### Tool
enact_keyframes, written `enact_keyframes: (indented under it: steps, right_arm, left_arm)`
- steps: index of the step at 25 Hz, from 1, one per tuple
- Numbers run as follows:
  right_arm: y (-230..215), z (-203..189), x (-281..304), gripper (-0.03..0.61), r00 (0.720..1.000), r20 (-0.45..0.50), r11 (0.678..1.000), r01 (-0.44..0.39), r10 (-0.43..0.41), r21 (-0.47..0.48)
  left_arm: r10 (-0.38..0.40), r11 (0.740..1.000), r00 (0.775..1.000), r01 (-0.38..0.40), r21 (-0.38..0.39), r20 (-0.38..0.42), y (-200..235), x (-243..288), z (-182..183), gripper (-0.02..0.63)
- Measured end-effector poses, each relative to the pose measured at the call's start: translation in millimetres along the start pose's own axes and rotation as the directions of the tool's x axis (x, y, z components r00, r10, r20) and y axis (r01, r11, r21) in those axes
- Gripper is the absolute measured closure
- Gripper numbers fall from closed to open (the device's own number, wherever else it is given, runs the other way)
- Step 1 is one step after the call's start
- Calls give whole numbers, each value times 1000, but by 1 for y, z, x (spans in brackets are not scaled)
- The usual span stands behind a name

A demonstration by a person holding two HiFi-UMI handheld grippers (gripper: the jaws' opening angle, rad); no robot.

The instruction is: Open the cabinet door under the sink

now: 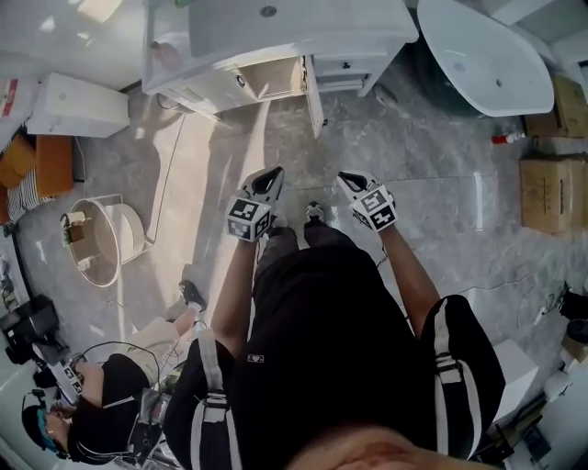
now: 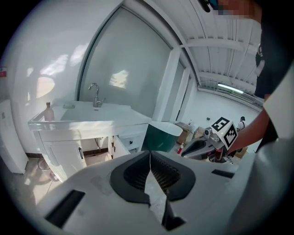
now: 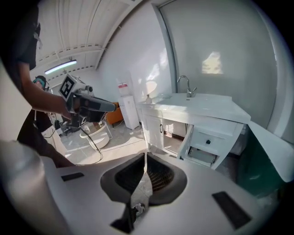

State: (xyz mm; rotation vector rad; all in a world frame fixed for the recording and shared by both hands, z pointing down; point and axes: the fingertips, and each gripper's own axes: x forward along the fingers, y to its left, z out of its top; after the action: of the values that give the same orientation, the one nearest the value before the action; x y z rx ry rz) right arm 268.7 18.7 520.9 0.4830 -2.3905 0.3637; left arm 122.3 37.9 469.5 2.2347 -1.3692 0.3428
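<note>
cabinet door (image 1: 314,96) under sink (image 1: 303,27) standing open, left tongs (image 1: 272,174) and right tongs (image 1: 347,178) both pressed together, empty

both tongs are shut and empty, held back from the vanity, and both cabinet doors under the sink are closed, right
Not quite. Only the left door is closed; the right door stands swung open, as the right gripper view shows. The rest holds: the left tongs and the right tongs are shut, empty and held back from the vanity.
</note>
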Motion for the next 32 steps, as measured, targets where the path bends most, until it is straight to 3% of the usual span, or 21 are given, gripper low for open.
enact_keyframes:
  steps: [7,14,32]
  right_arm:
    - [41,0,-2,506,999,-33,1000,-30,29,-9]
    - [50,25,3,505,999,-39,995,0,-4,-98]
    - [68,72,32,505,991,-1,991,134,-134,19]
  left_arm:
    - [-11,1000,1000,11,11,12,4,-30,5,598]
    - [-24,999,1000,23,34,14,18,-50,15,598]
    - [-80,996,996,78,41,38,85,-96,21,598]
